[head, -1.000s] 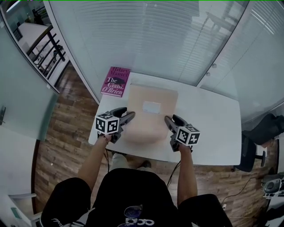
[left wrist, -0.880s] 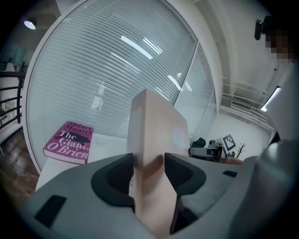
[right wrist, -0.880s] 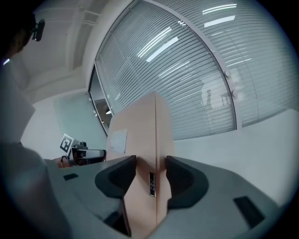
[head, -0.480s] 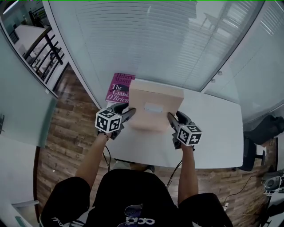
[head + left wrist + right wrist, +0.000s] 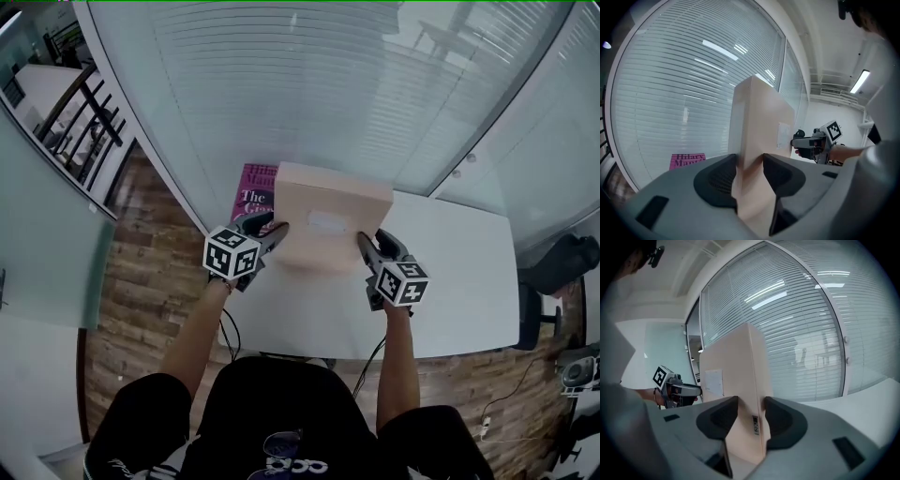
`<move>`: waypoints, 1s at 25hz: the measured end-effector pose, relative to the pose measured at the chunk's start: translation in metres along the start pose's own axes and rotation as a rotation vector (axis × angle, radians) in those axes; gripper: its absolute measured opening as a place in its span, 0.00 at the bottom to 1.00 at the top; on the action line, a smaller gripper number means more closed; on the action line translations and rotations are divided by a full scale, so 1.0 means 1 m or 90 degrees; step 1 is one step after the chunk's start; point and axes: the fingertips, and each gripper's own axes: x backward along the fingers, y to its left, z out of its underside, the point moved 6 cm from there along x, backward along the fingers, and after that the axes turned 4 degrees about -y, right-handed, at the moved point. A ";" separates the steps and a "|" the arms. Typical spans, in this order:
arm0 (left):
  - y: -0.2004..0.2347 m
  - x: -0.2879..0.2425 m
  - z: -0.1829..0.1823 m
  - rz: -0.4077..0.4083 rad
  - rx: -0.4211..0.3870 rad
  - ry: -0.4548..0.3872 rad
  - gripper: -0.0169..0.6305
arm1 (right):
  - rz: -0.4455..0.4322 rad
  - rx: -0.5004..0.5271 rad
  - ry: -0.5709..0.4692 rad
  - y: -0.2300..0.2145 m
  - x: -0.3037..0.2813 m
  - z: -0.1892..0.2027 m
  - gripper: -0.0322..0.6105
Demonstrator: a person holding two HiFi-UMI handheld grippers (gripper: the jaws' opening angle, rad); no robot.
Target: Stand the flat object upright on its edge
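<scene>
Left gripper (image 5: 267,236) at nine, right gripper (image 5: 367,246) at three, jaws closing on the box (image 5: 328,225): hold it level, seat its edge squarely.

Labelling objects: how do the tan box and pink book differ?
The tan box is raised on edge between the left hand-held gripper and right hand-held gripper, their jaws closing on it; the pink book lies flat, untouched. The tan box is plain with a white label; the pink book carries printed lettering. Both are flat rectangles.
</scene>
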 end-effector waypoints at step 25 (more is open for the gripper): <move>-0.004 -0.052 -0.014 -0.060 -0.048 0.015 0.32 | -0.028 0.020 -0.001 -0.055 -0.025 -0.016 0.35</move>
